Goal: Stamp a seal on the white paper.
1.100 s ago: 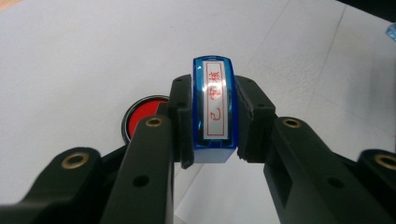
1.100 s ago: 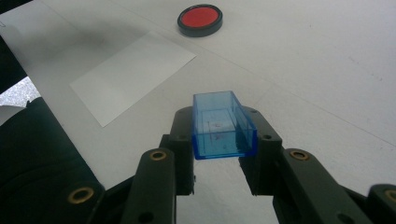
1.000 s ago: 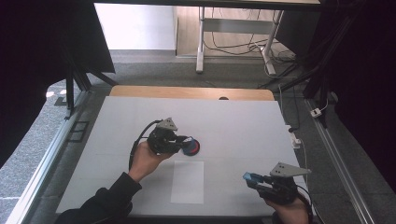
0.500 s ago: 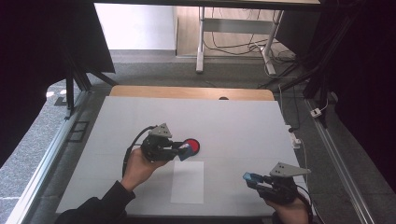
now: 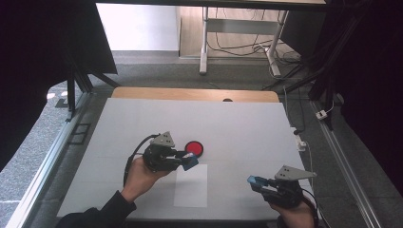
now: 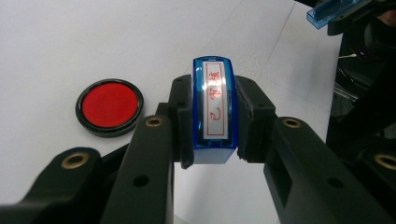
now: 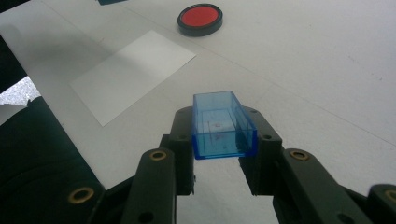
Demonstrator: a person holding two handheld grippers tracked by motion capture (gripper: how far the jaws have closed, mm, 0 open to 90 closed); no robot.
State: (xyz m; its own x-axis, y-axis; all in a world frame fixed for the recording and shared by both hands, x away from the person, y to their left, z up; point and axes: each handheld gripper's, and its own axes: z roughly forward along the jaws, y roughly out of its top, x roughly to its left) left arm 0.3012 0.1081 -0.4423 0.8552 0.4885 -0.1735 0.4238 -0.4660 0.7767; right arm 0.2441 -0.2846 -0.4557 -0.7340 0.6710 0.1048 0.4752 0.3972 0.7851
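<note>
Blue plastic stamp (image 6: pixel 215 109) sits clamped between the jaws of the left gripper (image 6: pixel 214 122), its printing face with red characters turned up toward that gripper's camera. In the high view the left gripper (image 5: pixel 183 160) points right, the stamp (image 5: pixel 191 162) at its tip, hovering over the top edge of the sheet of paper (image 5: pixel 191 186). Red ink pad (image 5: pixel 194 148) lies on the table just beyond the gripper tip, close to the stamp but apart from it; in the left gripper view the ink pad (image 6: pixel 109 107) is off to the left of the jaws, flat on the white table (image 5: pixel 247 128).

Right gripper (image 5: pixel 259 182) sits near the table's bottom right, well apart from the left one, jaws clamped on a clear blue cap (image 7: pixel 223 125), open end facing away from its camera. In the high view the cap (image 5: pixel 255 181) pokes out leftward. Paper (image 7: pixel 133 74) and ink pad (image 7: pixel 200 19) lie farther off ahead of it.

Versus a second ago: left gripper was directly at the ink pad, stamp over the red surface; now it has pulled back toward the person and slightly down-frame, ink pad fully uncovered. Right gripper unchanged, same spot, same grip. Ink pad and paper have not shifted.
</note>
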